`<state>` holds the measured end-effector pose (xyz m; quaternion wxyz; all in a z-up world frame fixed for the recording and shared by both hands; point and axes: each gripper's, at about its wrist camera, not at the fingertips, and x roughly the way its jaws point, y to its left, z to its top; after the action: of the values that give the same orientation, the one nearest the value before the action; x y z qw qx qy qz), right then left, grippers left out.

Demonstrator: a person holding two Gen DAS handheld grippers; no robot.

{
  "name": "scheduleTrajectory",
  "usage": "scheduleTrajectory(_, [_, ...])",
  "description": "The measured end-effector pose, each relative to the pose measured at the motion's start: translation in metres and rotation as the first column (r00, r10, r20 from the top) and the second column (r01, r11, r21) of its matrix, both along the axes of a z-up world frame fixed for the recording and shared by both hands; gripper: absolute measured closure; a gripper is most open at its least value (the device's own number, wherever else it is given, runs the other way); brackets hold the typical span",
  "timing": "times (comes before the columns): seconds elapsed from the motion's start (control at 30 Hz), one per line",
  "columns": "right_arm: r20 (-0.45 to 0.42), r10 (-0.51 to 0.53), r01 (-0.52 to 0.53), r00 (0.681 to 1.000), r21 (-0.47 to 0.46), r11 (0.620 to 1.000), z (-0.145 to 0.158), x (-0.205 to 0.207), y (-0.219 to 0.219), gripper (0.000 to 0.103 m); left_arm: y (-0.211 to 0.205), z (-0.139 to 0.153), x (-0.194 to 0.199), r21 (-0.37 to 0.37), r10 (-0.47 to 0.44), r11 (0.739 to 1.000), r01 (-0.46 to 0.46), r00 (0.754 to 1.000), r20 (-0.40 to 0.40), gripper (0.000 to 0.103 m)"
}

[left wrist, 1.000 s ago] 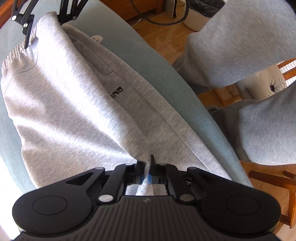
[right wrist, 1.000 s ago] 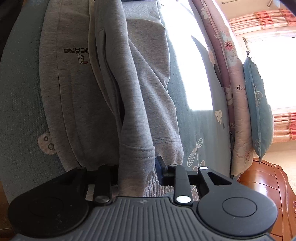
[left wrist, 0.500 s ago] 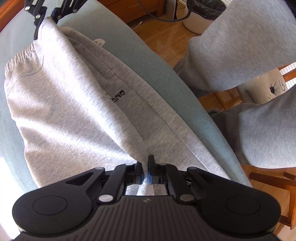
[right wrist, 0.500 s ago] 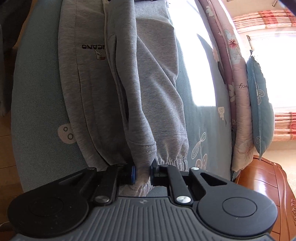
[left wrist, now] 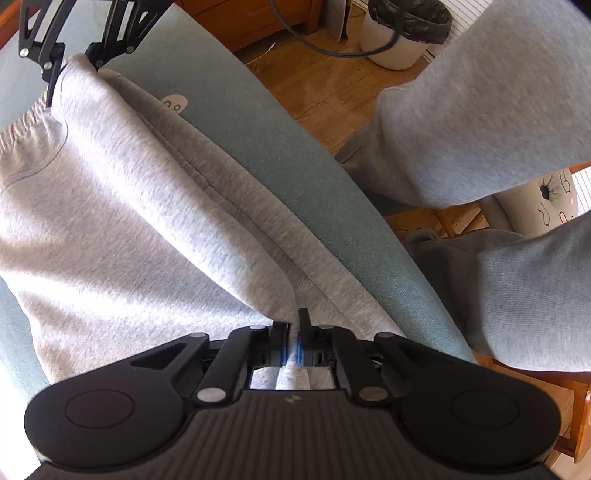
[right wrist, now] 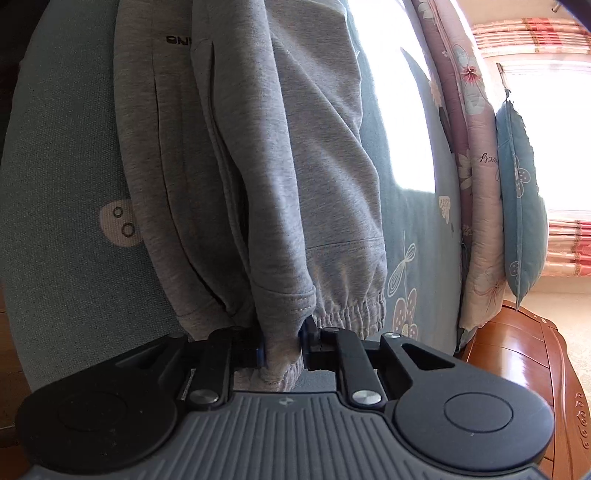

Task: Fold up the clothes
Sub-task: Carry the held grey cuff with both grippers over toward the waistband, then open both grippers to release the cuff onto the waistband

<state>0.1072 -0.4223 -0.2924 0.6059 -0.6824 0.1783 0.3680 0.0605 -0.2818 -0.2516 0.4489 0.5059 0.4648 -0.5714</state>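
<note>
There are two grippers: the left gripper (left wrist: 290, 341) and the right gripper (right wrist: 282, 345). One pair of grey sweatpants (left wrist: 122, 206) lies on one bed (left wrist: 295, 173). I count one waste bin (left wrist: 404, 31), one folded quilt (right wrist: 469, 155), one blue pillow (right wrist: 521, 206) and two grey sleeves (left wrist: 491, 110).

Sweatpants (left wrist: 122, 206) lie lengthwise on bed (left wrist: 295, 155); quilt (right wrist: 476, 192), pillow (right wrist: 521, 199) beyond; bin (left wrist: 402, 29) on floor.

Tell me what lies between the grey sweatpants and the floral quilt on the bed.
Right wrist view: only bare teal bedsheet, partly sunlit, separates the grey sweatpants from the floral quilt.
</note>
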Motion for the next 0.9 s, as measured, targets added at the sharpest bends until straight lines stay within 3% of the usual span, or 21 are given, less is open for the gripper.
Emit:
scheduleTrajectory(0.13, [-0.120, -0.143, 0.152, 0.983, 0.075, 0.985, 0.021, 0.015, 0.008, 0.061, -0.001, 0.001, 0.002, 0.006, 0.023, 1.000, -0.023, 1.000, -0.007, 0.097])
scheduleTrajectory(0.23, [-0.223, -0.235, 0.265, 0.946, 0.113, 0.958, 0.041, 0.023, 0.003, 0.053, 0.001, 0.011, 0.008, -0.001, 0.068, 0.998, -0.068, 0.997, -0.025, 0.096])
scheduleTrajectory(0.33, [-0.295, -0.327, 0.371, 0.898, 0.104, 0.923, 0.055, 0.016, -0.009, 0.052, 0.006, 0.024, 0.016, -0.019, 0.133, 0.991, -0.134, 0.989, -0.059, 0.095])
scheduleTrajectory(0.4, [-0.363, -0.396, 0.456, 0.844, 0.097, 0.884, 0.065, 0.014, -0.017, 0.052, 0.010, 0.033, 0.020, -0.023, 0.192, 0.980, -0.195, 0.977, -0.092, 0.095])
scheduleTrajectory(0.47, [-0.485, -0.479, 0.589, 0.732, 0.097, 0.803, 0.076, 0.018, -0.026, 0.052, 0.014, 0.045, 0.025, -0.046, 0.235, 0.970, -0.240, 0.967, -0.096, 0.094])
scheduleTrajectory(0.53, [-0.604, -0.539, 0.730, 0.587, 0.107, 0.676, 0.085, 0.019, -0.040, 0.052, 0.018, 0.060, 0.030, -0.087, 0.264, 0.959, -0.271, 0.961, -0.081, 0.093])
scheduleTrajectory(0.57, [-0.660, -0.557, 0.798, 0.504, 0.111, 0.592, 0.088, 0.020, -0.047, 0.052, 0.020, 0.067, 0.032, -0.107, 0.279, 0.952, -0.286, 0.957, -0.074, 0.093])
scheduleTrajectory(0.6, [-0.721, -0.557, 0.866, 0.413, 0.122, 0.485, 0.089, 0.023, -0.058, 0.052, 0.020, 0.069, 0.034, -0.142, 0.298, 0.942, -0.305, 0.952, -0.064, 0.092])
scheduleTrajectory(0.7, [-0.890, -0.435, 0.990, 0.135, 0.110, 0.083, 0.085, 0.035, -0.097, 0.050, 0.010, 0.068, 0.038, -0.251, 0.358, 0.900, -0.357, 0.933, -0.045, 0.080])
scheduleTrajectory(0.73, [-0.929, -0.365, 0.995, 0.065, 0.086, -0.041, 0.082, 0.037, -0.109, 0.049, 0.005, 0.064, 0.038, -0.279, 0.370, 0.888, -0.367, 0.928, -0.043, 0.078])
scheduleTrajectory(0.8, [-0.984, -0.172, 0.962, -0.050, -0.001, -0.274, 0.063, 0.037, -0.132, 0.047, -0.007, 0.052, 0.034, -0.321, 0.383, 0.870, -0.374, 0.923, -0.036, 0.077])
scheduleTrajectory(0.83, [-0.992, -0.086, 0.931, -0.087, -0.050, -0.363, 0.052, 0.035, -0.141, 0.047, -0.012, 0.051, 0.036, -0.322, 0.385, 0.872, -0.369, 0.923, -0.016, 0.076])
scheduleTrajectory(0.9, [-0.991, 0.017, 0.871, -0.133, -0.125, -0.476, 0.032, 0.030, -0.148, 0.046, -0.026, 0.038, 0.025, -0.316, 0.361, 0.888, -0.333, 0.932, 0.034, 0.075])
